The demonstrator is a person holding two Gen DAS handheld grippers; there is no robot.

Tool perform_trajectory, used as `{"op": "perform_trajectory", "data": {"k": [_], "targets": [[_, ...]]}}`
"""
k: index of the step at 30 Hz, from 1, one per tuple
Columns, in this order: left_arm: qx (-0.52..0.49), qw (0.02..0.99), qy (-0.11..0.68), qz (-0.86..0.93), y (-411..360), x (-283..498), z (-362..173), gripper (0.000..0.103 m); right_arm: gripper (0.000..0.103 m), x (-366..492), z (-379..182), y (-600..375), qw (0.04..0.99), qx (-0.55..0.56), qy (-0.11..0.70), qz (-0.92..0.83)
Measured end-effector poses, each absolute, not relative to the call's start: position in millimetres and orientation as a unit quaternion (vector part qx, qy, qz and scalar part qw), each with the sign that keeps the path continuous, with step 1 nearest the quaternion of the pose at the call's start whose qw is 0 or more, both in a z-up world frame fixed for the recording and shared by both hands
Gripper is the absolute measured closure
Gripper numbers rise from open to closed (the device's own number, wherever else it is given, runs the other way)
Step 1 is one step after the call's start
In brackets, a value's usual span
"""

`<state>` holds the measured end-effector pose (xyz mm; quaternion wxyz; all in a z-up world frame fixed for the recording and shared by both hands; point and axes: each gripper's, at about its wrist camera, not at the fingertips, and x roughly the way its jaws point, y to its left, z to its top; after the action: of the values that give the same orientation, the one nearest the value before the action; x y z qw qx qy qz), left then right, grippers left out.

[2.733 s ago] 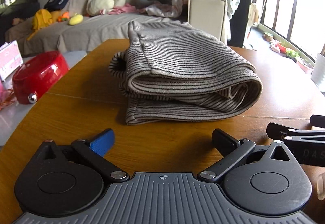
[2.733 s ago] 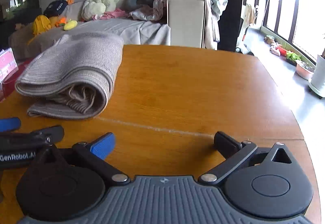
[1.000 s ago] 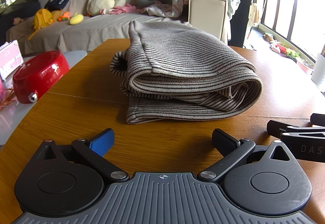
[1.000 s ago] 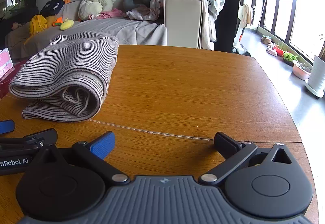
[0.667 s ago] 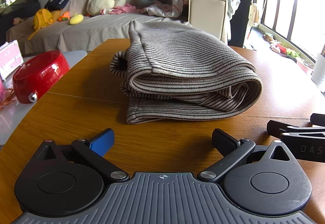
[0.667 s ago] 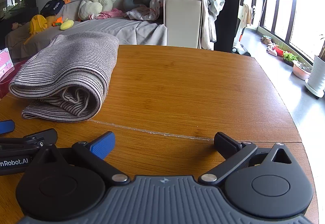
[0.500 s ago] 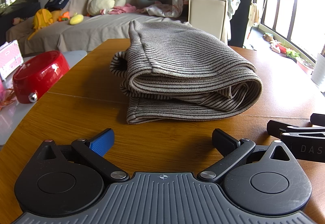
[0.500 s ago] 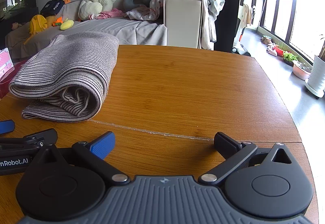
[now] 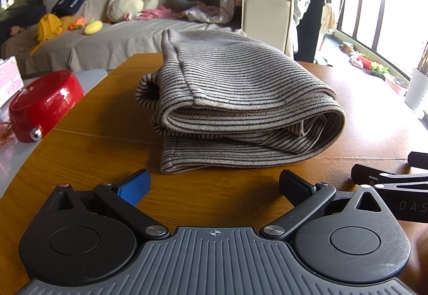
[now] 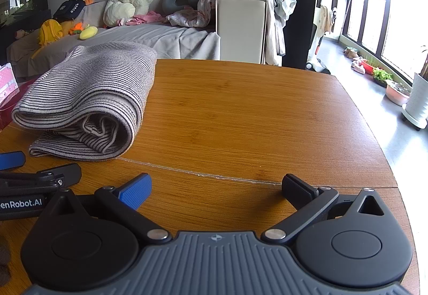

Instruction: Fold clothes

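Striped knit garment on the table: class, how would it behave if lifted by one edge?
The striped knit garment would likely flop and unfold: its layers lie loose. It looks soft and thick, so probably not slippery.

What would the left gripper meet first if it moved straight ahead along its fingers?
Most likely the folded striped garment, lying on the wooden table directly ahead of the open left gripper. Only bare tabletop lies between them.
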<state>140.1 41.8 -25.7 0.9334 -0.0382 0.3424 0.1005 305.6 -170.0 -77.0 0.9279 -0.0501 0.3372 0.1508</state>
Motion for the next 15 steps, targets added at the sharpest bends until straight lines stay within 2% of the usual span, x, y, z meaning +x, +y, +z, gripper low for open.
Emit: {"op": "perform_trajectory", "data": {"k": [15], "targets": [[-0.046,0.928,0.346,0.127,40.8,123.3,-23.4,0.000,0.000,305.1,-76.2,-163.1,0.924,-0.059,0.335,0.173]]}}
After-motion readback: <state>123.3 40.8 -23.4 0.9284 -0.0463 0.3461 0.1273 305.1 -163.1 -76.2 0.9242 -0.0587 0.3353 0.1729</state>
